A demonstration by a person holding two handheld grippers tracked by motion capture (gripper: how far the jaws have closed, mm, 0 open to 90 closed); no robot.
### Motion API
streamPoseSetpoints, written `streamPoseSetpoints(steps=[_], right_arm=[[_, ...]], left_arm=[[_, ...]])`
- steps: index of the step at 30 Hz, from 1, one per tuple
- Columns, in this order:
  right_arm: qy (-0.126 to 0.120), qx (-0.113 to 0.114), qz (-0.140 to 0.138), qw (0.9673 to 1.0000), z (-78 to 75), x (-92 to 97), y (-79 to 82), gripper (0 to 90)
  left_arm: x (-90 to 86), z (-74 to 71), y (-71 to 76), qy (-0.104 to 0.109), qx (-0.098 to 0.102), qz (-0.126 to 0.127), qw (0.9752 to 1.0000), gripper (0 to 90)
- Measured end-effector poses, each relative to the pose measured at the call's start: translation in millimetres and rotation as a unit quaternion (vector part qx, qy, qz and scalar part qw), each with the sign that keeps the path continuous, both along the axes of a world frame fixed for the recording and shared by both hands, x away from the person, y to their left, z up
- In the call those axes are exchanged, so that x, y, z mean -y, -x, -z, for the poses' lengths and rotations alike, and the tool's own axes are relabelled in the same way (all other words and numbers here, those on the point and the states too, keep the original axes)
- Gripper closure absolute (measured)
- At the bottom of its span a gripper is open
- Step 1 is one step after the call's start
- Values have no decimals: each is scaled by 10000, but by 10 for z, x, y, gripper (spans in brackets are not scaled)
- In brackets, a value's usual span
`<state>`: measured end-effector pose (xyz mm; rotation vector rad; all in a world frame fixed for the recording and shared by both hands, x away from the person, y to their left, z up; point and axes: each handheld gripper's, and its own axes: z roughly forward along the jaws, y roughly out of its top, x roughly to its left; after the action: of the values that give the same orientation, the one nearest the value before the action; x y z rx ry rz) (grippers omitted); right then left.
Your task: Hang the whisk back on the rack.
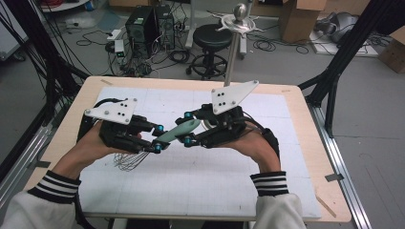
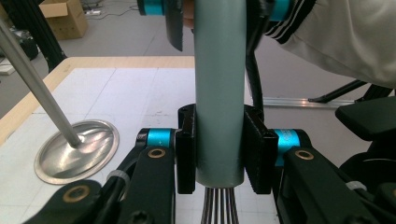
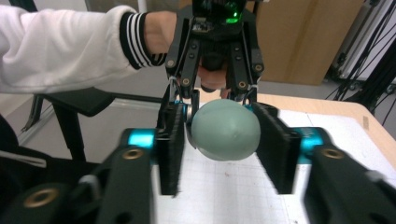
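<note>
A whisk with a pale green handle (image 1: 179, 130) is held level above the white mat, its wire loops (image 1: 131, 160) hanging low beside the left hand. My left gripper (image 1: 158, 138) is shut on the handle (image 2: 219, 93) just above the wires (image 2: 219, 207), with both pads pressed flat on it. My right gripper (image 1: 187, 128) faces it from the other side. In the right gripper view the handle's rounded end (image 3: 226, 130) sits between my right gripper's (image 3: 225, 149) pads. A thin gap is left at the sides, so the jaws stand open around it.
A metal stand with a round base (image 2: 74, 151) and a slanted pole (image 1: 232, 57) rises from the mat behind the grippers. The wooden table edge (image 1: 315, 143) frames the mat. Past the table are a black stool (image 1: 211, 38), computer boxes and cables on the floor.
</note>
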<state>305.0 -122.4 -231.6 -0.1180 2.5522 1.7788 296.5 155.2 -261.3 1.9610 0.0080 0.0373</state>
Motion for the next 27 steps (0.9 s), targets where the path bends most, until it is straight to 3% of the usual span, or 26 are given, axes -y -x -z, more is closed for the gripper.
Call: streamPoseSetpoints(steps=[2, 9, 11, 15, 25, 27], right_arm=[[-9, 17, 10, 10000, -6, 0, 12, 645], [20, 2, 25, 10000, -14, -4, 26, 657], [1, 102, 6, 9999, -20, -10, 20, 658], [51, 57, 43, 10000, -29, -27, 22, 660], [85, -4, 253, 9996, -60, 45, 11, 663], [70, -54, 300, 9995, -64, 89, 13, 662]], left_arm=[[-2, 0, -7, 27, -25, -15, 10000, 692], [5, 4, -5, 5, 22, -6, 10000, 692], [15, 8, -2, -3, -1, -12, 10000, 691], [30, 15, 1, -113, 26, -101, 9999, 680], [-12, 21, -4, -413, 179, -620, 9971, 310], [-20, 26, -4, -503, 113, -682, 9963, 219]])
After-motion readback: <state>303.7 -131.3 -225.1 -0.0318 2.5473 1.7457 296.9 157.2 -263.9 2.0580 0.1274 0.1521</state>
